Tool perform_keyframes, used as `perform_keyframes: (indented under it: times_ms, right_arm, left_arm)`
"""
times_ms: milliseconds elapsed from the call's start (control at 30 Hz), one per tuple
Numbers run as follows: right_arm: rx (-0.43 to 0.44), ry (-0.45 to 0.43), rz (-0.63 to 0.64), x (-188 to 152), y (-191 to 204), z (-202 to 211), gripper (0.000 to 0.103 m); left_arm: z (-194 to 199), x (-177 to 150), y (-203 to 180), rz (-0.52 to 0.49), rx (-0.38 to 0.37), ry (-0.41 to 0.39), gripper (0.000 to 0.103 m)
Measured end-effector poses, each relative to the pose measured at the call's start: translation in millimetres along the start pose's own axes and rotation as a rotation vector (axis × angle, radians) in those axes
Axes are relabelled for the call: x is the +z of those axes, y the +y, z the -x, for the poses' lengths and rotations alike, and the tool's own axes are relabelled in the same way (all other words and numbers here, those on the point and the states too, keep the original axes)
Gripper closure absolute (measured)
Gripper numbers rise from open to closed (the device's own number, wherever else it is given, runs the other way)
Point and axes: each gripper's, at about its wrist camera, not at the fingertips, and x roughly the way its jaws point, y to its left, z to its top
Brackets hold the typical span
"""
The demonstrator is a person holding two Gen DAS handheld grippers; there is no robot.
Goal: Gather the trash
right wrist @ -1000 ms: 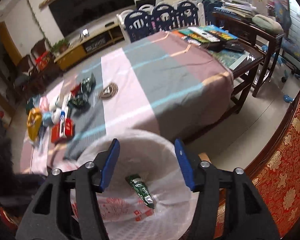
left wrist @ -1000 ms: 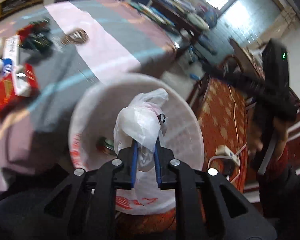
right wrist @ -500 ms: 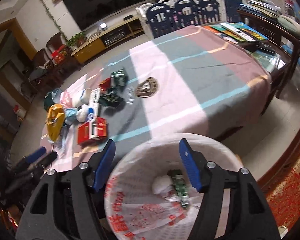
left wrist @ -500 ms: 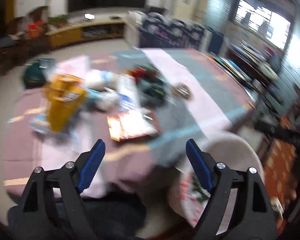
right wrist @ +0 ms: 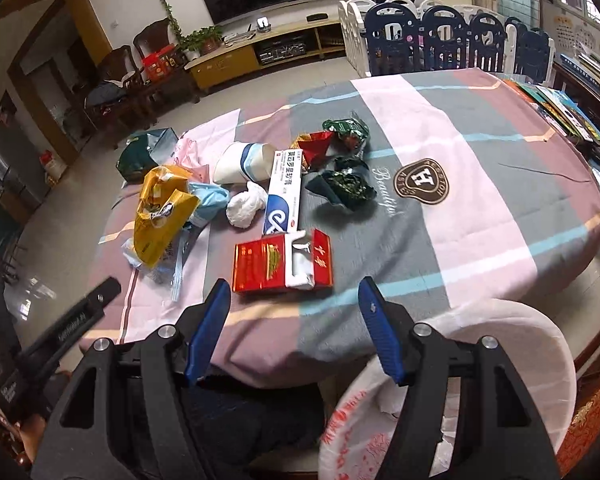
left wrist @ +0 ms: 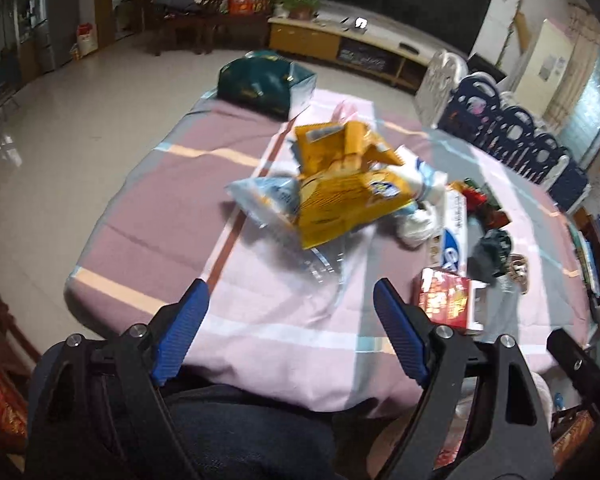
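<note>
Trash lies on a striped tablecloth (right wrist: 480, 184): a torn red carton (right wrist: 282, 262) (left wrist: 446, 298), a yellow bag (right wrist: 160, 216) (left wrist: 348, 196), a blue-and-white tube box (right wrist: 282, 196), a crumpled white wad (right wrist: 244, 206), a paper cup (right wrist: 242, 162), and dark green and red wrappers (right wrist: 344, 184). My right gripper (right wrist: 294, 300) is open and empty, just short of the red carton. My left gripper (left wrist: 290, 300) is open and empty, over the near table edge, facing the yellow bag. The white-lined bin (right wrist: 500, 360) stands below the table's edge at the right.
A dark green bag (left wrist: 260, 84) sits at the table's far end. Books (right wrist: 564, 104) lie on a side table at the right. Blue and white fence panels (right wrist: 440, 44) stand behind the table. A red patterned seat (right wrist: 592, 420) is beside the bin.
My left gripper let the white plastic bag go into the bin, opened, and swung left to face the table. My right gripper moved from over the bin toward the red carton.
</note>
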Motion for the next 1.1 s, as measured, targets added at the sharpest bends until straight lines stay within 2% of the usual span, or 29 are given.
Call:
perform_keyframes:
  times_ms: [200,333,567,633,667,700,800,1033,1100]
  right_arm:
    - [-0.037,0.028,-0.055,25,5,-57,0.038]
    - [-0.067,0.053,-0.064,38,13,-94,0.038]
    - [-0.098,0.139,-0.065,31,23,-142,0.038]
    - [-0.128,0.120,-0.029,28,27,-142,0.038]
    - [-0.124,0.120,-0.014,27,29,-142,0.042]
    - [-0.119,0.115,0.008,25,32,-140,0.052]
    - [-0.100,0.122,0.054,23,37,-137,0.071]
    - [-0.072,0.100,0.090,18,42,-126,0.089]
    - [-0.058,0.091,0.090,16,42,-120,0.089]
  left_arm:
    - [-4,-3,14,0.087,0.052,0.016,0.018]
    - [-11,-2,20,0.120,0.055,0.044,0.018]
    - [-12,-1,21,0.137,0.055,0.047,0.018]
    - [-13,-2,21,0.137,0.056,0.049,0.018]
    - [-14,-2,20,0.137,0.055,0.049,0.018]
    - [-14,-2,20,0.137,0.055,0.050,0.018]
    - [-14,-2,20,0.138,0.053,0.052,0.018]
    - [-16,-2,20,0.143,0.049,0.056,0.018]
    - [-17,-2,20,0.143,0.049,0.058,0.018]
